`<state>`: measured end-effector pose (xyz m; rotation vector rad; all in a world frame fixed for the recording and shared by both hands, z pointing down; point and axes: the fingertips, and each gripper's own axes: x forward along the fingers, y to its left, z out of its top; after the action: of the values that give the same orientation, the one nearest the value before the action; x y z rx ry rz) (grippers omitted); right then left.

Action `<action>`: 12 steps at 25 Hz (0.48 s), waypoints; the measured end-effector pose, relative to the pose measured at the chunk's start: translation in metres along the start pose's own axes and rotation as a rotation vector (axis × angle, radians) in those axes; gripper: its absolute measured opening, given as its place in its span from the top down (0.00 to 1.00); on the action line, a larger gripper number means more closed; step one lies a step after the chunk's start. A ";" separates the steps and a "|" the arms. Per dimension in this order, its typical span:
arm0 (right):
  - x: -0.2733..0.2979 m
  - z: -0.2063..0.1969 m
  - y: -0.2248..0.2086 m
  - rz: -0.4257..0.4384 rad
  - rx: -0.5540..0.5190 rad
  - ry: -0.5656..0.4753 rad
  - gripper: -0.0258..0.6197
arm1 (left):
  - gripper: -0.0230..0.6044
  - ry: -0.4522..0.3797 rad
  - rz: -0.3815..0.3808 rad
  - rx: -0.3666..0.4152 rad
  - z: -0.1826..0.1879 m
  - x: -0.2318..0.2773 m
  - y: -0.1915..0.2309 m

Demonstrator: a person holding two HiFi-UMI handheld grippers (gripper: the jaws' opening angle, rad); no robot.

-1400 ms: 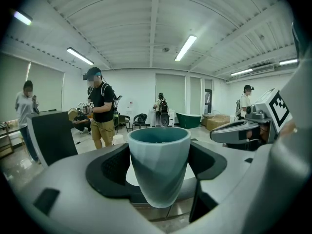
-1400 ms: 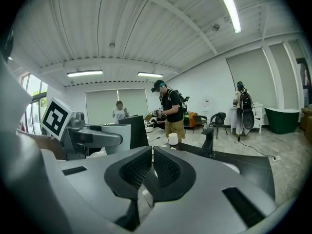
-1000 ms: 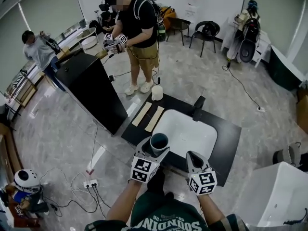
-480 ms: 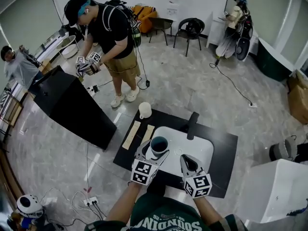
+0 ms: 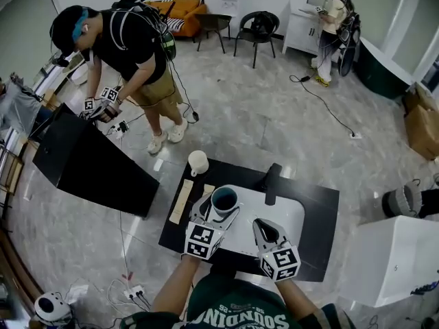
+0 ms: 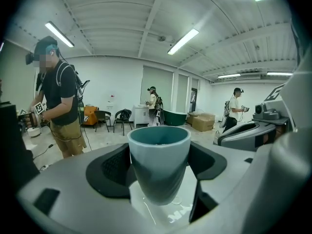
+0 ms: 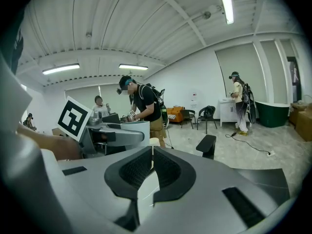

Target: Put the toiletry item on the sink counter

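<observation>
Left gripper [image 5: 219,210] clamped on the teal cup [image 6: 159,160]; right gripper [image 7: 151,172] has its jaws together, empty.
I see the cup upright between the pads, over the left side of the white basin [image 5: 288,218] in the black sink counter [image 5: 322,211]. A black faucet [image 5: 272,181] stands behind the basin, and a white mug [image 5: 197,162] at the counter's far left corner.

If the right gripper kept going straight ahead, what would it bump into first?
Probably nothing close: the right gripper points across the white basin, left of the black faucet. The cream cup beyond looks nearest its line, though depth is unclear.
</observation>
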<state>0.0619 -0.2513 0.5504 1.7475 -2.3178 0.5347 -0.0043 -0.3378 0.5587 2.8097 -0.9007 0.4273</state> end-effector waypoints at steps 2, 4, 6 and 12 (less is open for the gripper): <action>0.006 -0.001 -0.002 0.001 0.002 0.008 0.89 | 0.37 0.009 -0.008 -0.002 -0.002 0.007 0.004; 0.012 -0.003 -0.004 0.000 0.006 0.016 0.89 | 0.37 0.014 -0.014 -0.004 -0.004 0.014 0.009; 0.017 -0.003 -0.005 -0.001 0.009 0.022 0.89 | 0.37 0.019 -0.018 -0.004 -0.004 0.020 0.014; 0.031 -0.003 -0.011 -0.007 0.016 0.033 0.89 | 0.37 0.028 -0.029 -0.004 -0.006 0.043 0.030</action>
<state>0.0630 -0.2806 0.5664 1.7393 -2.2904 0.5779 0.0105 -0.3844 0.5799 2.8022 -0.8534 0.4599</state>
